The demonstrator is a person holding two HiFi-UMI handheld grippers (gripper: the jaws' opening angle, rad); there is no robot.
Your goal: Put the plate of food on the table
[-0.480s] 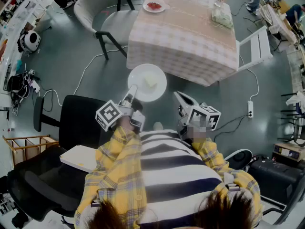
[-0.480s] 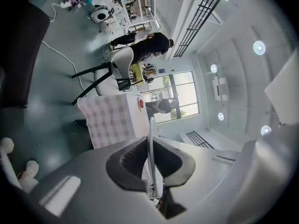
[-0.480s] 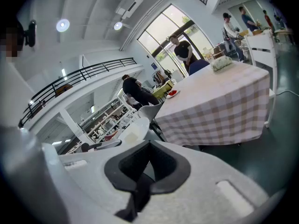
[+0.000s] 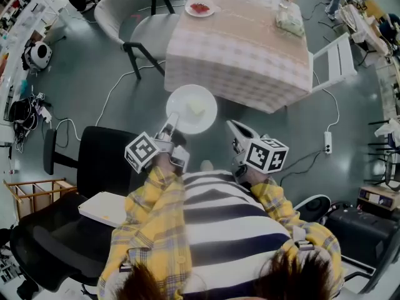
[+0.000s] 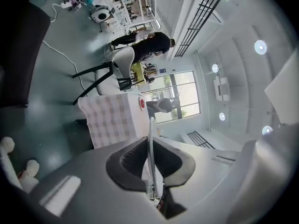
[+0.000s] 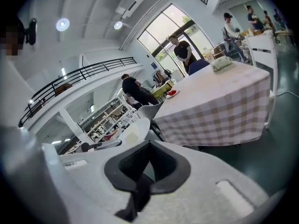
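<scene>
I grip plate (image 4: 187,99) by rim only, left gripper (image 4: 172,124) clamped on its edge; right gripper (image 4: 232,129) closed, empty. Risk: 1-sided hold lets plate tip, food (image 4: 196,108) slides off before table (image 4: 244,42).

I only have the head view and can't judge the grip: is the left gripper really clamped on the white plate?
Observer: Yes. Its own view shows the white plate edge-on in the left gripper, pads pressing on its rim.
Operator: Is the right gripper carrying anything?
Observer: No. The right gripper has its jaws together, nothing between them.
Operator: Anyone near the table?
Observer: The right gripper view shows people standing beyond the checked table.
</scene>
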